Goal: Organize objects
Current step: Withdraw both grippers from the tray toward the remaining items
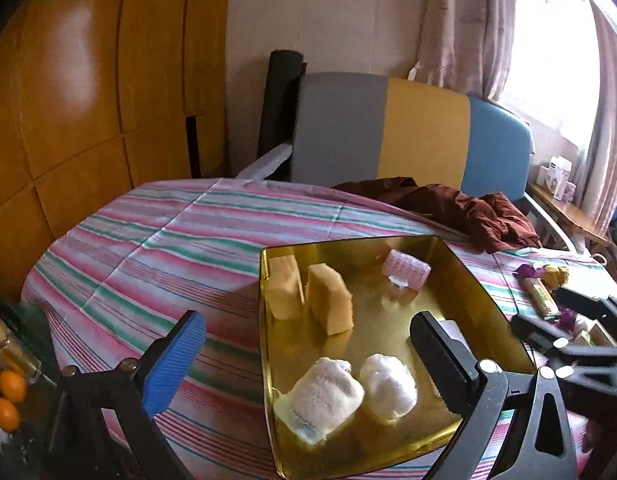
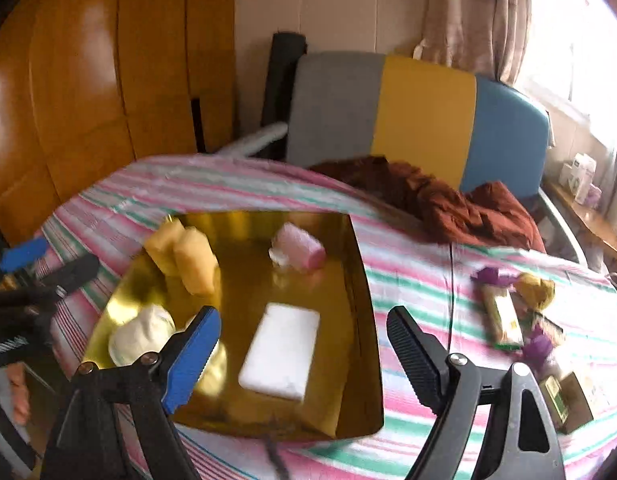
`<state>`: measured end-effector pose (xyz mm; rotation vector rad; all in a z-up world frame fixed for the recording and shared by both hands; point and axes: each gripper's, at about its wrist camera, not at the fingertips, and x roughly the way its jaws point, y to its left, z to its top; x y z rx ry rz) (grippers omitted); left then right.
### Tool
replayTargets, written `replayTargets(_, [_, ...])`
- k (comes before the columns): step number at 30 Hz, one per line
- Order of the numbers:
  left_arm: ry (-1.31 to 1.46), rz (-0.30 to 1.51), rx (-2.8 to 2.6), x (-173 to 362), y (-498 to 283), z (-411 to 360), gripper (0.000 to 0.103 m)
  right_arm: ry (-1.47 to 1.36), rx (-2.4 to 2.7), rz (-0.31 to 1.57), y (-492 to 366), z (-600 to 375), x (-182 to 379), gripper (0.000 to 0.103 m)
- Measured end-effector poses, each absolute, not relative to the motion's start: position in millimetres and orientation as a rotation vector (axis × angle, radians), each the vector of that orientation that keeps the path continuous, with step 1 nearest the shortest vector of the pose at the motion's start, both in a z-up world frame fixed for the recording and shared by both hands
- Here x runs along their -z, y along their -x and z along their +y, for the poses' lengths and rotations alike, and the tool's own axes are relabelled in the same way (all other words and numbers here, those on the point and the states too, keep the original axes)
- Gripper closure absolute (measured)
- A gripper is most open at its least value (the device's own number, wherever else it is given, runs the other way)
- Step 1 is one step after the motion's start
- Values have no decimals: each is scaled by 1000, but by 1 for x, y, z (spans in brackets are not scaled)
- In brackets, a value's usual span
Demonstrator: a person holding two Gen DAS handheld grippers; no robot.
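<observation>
A gold tray (image 1: 392, 312) (image 2: 248, 280) lies on the striped tablecloth. It holds two yellow sponges (image 1: 328, 300) (image 2: 196, 260), a pink hair roller (image 1: 406, 270) (image 2: 298, 250), two white rolled socks (image 1: 324, 396) (image 2: 142, 334) and a flat white block (image 2: 282, 350). My left gripper (image 1: 308, 356) hangs open over the tray's near left part, above the socks, with nothing between its fingers. My right gripper (image 2: 304, 356) is open too and hovers just over the white block without touching it. Each gripper also shows at the edge of the other's view.
Purple and yellow wrapped items (image 2: 504, 312) and small boxes (image 2: 568, 400) lie on the cloth right of the tray. A brown cloth (image 2: 448, 200) is heaped at the table's far side before a grey, yellow and blue chair (image 2: 420, 120). Oranges (image 1: 10, 396) sit at the left.
</observation>
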<state>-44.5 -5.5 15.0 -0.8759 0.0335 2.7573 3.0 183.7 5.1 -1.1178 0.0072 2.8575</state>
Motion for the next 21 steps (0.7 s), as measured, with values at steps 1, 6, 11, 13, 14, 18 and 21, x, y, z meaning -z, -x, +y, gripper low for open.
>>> replayTargets(1, [868,44,-2757,-16,43,-3,0,1141,-2859,36,-3,186,-1,16])
replayTargets(6, [877,84,-2745,-17,37,7,0,1222,-2870,109,-5,189,9,22])
replayTargets(11, [899,107,-2720,-14,31,17,0,1271,-2922,189,-10,192,16,24])
replayTargets(13, [900,125,-2709,-13,29,22,0,1274,-2921,213,-12,194,17,24])
replayTargets(14, [904,135,-2700,-13,29,24,0,1268,-2917,211,-12,195,17,23])
replayTargets(18, [906,157,-2676,-11,25,31,0,1250,-2915,235,-16,204,18,19])
replayTargets(21, [917,175,-2666,-10,24,36,0,1230,-2911,243,-19,210,17,19])
